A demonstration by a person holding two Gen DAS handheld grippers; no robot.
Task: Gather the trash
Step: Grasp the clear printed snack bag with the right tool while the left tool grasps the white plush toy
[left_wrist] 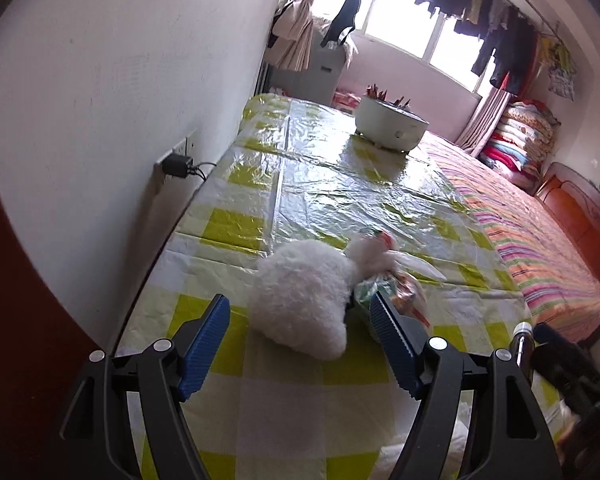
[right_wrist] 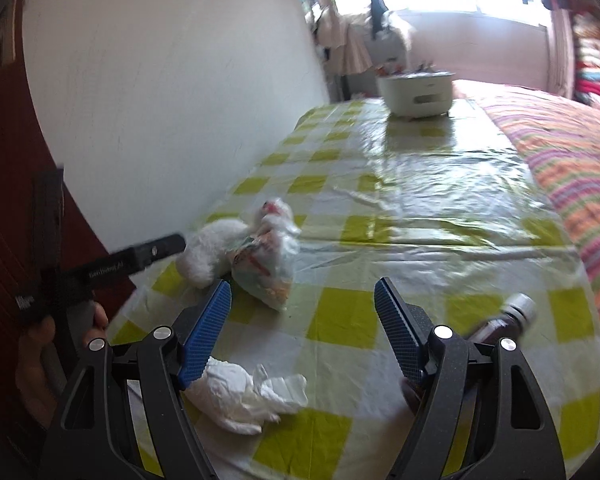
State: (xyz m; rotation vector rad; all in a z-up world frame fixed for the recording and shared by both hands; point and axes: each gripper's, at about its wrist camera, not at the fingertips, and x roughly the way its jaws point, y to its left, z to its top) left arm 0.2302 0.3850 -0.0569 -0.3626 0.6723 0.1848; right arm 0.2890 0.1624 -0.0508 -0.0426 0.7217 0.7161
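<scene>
The left gripper (left_wrist: 300, 336) is spread wide and holds nothing; the white plush toy (left_wrist: 304, 300) lies between its blue fingers (left_wrist: 206, 344) on the checked yellow-and-white plastic cover (left_wrist: 340, 184) of the desk. Touching the toy's far side is a clear plastic bag of wrappers (right_wrist: 266, 270). The right gripper (right_wrist: 302, 332) is also wide open and empty, hovering over the cover nearer than the toy. A crumpled white tissue (right_wrist: 244, 398) lies on the cover just below its left finger, on the near side of the toy. A dark bottle with a silver cap (right_wrist: 508, 320) lies on its side well apart from the toy, beside the right gripper's right finger. A white round pot (left_wrist: 390, 126) stands far beyond the toy, next to the striped bedspread (left_wrist: 540, 240).
</scene>
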